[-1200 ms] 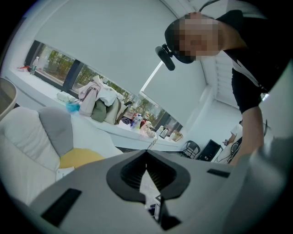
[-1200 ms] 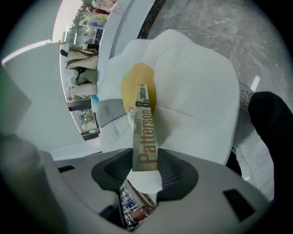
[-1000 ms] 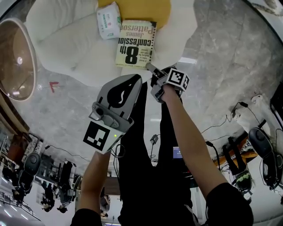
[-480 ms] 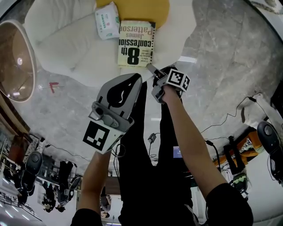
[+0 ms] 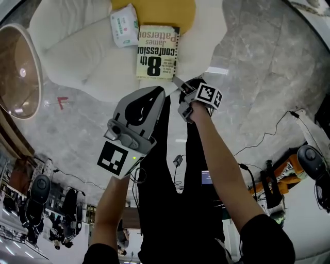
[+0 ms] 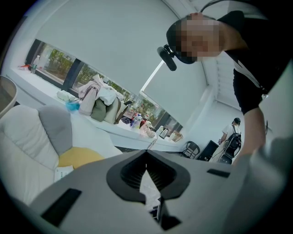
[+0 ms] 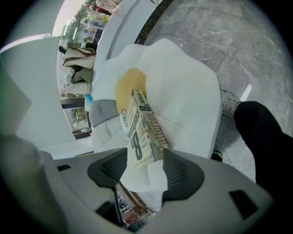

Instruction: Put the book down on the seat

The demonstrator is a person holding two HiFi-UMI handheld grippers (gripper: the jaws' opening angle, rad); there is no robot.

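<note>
The left gripper [image 6: 146,153] is closed on nothing, a white seat [image 6: 23,132] with 1 yellow cushion [image 6: 80,156] at its left.

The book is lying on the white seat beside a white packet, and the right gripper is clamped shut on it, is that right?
No. The right gripper is open: its jaws have just been opening, and the right gripper view shows them apart with the near end of the book between, untouched. The book does lie on the seat beside the packet.

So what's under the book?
The book lies flat on the white seat, its far end over the yellow cushion. Anything else beneath it is covered.
</note>
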